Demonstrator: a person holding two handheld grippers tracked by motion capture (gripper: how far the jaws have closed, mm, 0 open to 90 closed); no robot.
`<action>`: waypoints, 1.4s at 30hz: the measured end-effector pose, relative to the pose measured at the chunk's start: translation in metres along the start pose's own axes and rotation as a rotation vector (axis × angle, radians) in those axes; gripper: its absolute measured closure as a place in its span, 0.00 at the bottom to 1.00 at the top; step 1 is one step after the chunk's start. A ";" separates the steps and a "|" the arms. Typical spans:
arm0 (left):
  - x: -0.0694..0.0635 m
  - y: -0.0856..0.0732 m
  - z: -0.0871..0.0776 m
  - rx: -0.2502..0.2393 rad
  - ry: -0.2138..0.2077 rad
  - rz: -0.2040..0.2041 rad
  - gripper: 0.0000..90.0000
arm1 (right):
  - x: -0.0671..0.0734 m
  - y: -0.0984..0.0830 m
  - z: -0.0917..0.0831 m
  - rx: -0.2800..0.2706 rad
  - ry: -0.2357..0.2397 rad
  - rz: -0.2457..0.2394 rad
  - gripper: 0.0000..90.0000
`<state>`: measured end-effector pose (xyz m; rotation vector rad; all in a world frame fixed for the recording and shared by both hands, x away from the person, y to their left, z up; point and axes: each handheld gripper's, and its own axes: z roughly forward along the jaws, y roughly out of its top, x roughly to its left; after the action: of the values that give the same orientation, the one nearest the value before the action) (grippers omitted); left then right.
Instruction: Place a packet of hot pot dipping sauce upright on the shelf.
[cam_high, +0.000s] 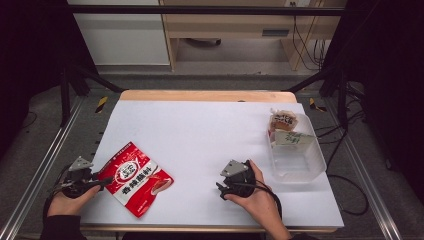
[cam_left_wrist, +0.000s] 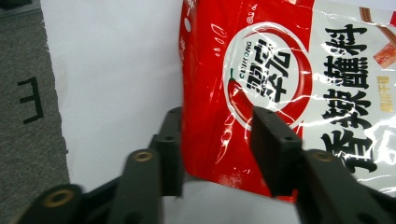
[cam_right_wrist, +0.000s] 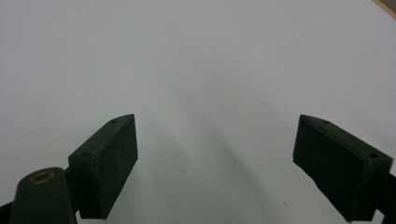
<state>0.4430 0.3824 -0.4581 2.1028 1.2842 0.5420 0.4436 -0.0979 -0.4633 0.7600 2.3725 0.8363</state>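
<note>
Left tongs (cam_left_wrist: 217, 140): jaws part-way apart, straddling the lower left corner of the red sauce packet (cam_left_wrist: 289, 93). In the left gripper view one jaw sits just off the packet's left edge and the other lies over its printed face; whether the pads actually press on the film cannot be told. In the high view these tongs (cam_high: 102, 182) sit at the counter's 8 o'clock, tips at the packet's left corner, hand gripping from below.

Right tongs (cam_right_wrist: 215, 163): jaws wide apart, nothing between them, bare white surface ahead. In the high view the right tongs (cam_high: 222, 189) rest at about 5 o'clock on the counter (cam_high: 200, 130), pointing toward 9 o'clock, well apart from the packet.

Red sauce packet (cam_high: 134, 177): lies flat on the white counter at roughly 7 o'clock, turned diagonally, long axis running 11 to 5 o'clock. Red with a white panel, a chilli logo and black characters.

Clear plastic tray (cam_high: 297, 160): at the counter's 3 o'clock edge, well apart from both tongs. Its 12 o'clock end holds a small brown wrapped snack (cam_high: 283, 120) and a pale green-printed packet (cam_high: 294, 138) just beside it; the 6 o'clock end is bare.
</note>
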 end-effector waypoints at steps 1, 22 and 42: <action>0.001 0.000 0.000 -0.007 0.011 -0.001 0.71 | 0.000 0.000 0.000 -0.002 0.000 0.001 0.16; -0.019 0.028 -0.016 -0.125 -0.043 0.105 1.00 | 0.003 0.001 0.002 0.013 0.002 -0.021 0.16; -0.068 0.105 -0.014 -0.199 -0.120 0.303 1.00 | 0.004 0.007 -0.002 -0.012 0.055 0.022 0.12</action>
<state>0.4719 0.2893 -0.3783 2.1363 0.8139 0.6330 0.4413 -0.0915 -0.4581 0.7685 2.4087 0.8906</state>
